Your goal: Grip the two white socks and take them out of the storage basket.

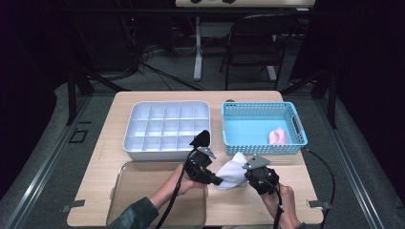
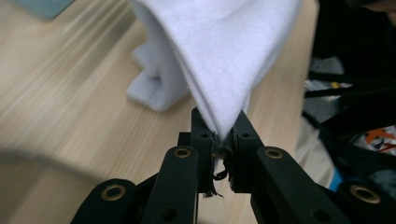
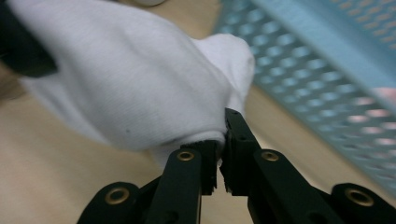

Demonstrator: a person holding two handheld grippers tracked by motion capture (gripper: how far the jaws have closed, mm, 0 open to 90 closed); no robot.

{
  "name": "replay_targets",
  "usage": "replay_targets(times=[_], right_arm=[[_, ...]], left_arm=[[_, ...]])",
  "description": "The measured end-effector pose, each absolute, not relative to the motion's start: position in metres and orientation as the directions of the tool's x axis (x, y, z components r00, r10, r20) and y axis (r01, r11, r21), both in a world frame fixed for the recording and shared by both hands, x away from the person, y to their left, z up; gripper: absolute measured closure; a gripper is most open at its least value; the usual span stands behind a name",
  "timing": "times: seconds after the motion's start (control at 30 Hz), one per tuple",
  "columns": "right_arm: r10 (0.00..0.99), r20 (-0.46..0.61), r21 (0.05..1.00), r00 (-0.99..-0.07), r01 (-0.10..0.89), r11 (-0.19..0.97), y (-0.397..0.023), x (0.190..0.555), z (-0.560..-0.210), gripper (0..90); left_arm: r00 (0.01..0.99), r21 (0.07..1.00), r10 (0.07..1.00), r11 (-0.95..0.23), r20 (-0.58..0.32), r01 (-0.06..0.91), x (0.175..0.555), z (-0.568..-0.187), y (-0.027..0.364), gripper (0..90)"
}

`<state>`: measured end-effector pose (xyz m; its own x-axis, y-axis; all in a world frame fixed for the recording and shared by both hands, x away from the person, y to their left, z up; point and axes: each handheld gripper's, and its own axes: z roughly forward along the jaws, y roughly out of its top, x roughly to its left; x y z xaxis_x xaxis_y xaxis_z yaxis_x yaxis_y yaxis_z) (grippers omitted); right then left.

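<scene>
At the near edge of the table (image 1: 143, 98), just in front of the blue basket (image 1: 260, 110), I've got the white sock (image 1: 232, 172) pinched between both tongs. Left gripper (image 1: 220, 182): jaws closed down tight on a folded edge of the fabric, a few layers stacked between the pads, loose thread hanging below. Right gripper (image 1: 245, 167): jaws nearly together, clamped on the opposite edge; cloth bunches right at the pad tips. Sock hangs between the two, one end drooping and touching the tabletop in the left gripper view (image 2: 154, 88). Handling read: very light, fully limp, zero stiffness, so it'll sag wherever it isn't supported and follow whichever gripper moves. Knit surface looks grippy, not slick, so slip risk is low as long as I hold several layers; a single-layer bite could stretch or pull out. Not fragile, though the jaws could snag threads. Best hold is what I have now: opposite edges, deep enough that the pads cover a fold, not just the hem. Looks: plain white, fine ribbed knit, thick soft cuff, one small dark speck on the side facing the right gripper view (image 3: 128, 132), otherwise clean. Around it: the grey divided organiser (image 1: 167, 126) sits behind left, a metal tray (image 1: 138, 186) under my left forearm, and something pink (image 1: 278, 136) lies in the basket, probably another sock, can't say for sure.
</scene>
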<state>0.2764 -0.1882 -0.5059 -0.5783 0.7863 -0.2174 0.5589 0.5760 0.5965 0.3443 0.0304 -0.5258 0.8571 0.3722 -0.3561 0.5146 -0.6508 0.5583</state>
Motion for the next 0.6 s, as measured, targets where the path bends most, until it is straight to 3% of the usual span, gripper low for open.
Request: replay_targets(times=[0.13, 0.33, 0.6], right_arm=[[0.746, -0.064, 0.563, -0.663, 0.593, 0.575, -0.180, 0.282, -0.522, 77.6], [0.741, 0.101, 0.588, -0.664, 0.641, 0.494, -0.186, 0.289, -0.528, 47.3], [0.761, 0.261, 0.563, -0.594, 0.734, 0.380, -0.191, 0.305, -0.556, 36.8]], left_arm=[[0.836, 0.511, 0.411, -0.663, -0.362, 0.547, 0.347, -0.533, 0.048, 82.9], [0.822, 0.521, 0.419, -0.637, -0.384, 0.568, 0.352, -0.533, 0.061, 82.9], [0.821, 0.523, 0.414, -0.634, -0.393, 0.570, 0.352, -0.533, 0.060, 82.8]])
